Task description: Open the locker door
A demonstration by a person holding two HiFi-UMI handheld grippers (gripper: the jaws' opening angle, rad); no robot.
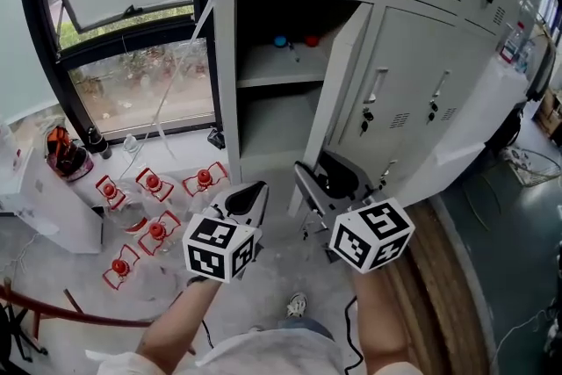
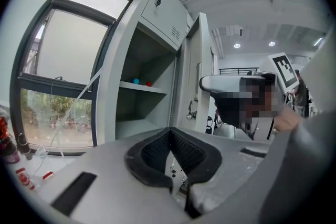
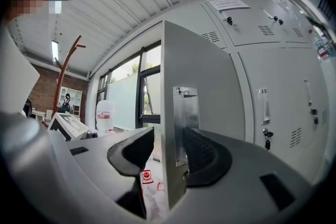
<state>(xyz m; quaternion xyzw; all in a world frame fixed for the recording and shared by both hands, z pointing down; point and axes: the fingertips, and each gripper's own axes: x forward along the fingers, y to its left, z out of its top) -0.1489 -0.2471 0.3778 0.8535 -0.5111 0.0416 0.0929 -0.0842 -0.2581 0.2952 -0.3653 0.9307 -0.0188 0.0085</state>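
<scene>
Right tool (image 1: 330,182) at open locker door (image 1: 342,75)

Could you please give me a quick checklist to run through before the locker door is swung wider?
1. Locker door already ajar: ok.
2. Door edge between the right gripper jaws: ok.
3. Jaws clamped on the door: not ok, a gap shows beside one pad.
4. Left gripper shut, empty, off the door: ok.
5. Bottles on the floor away from the door: ok.
6. Room to swing toward the neighbouring lockers: cannot tell.
</scene>
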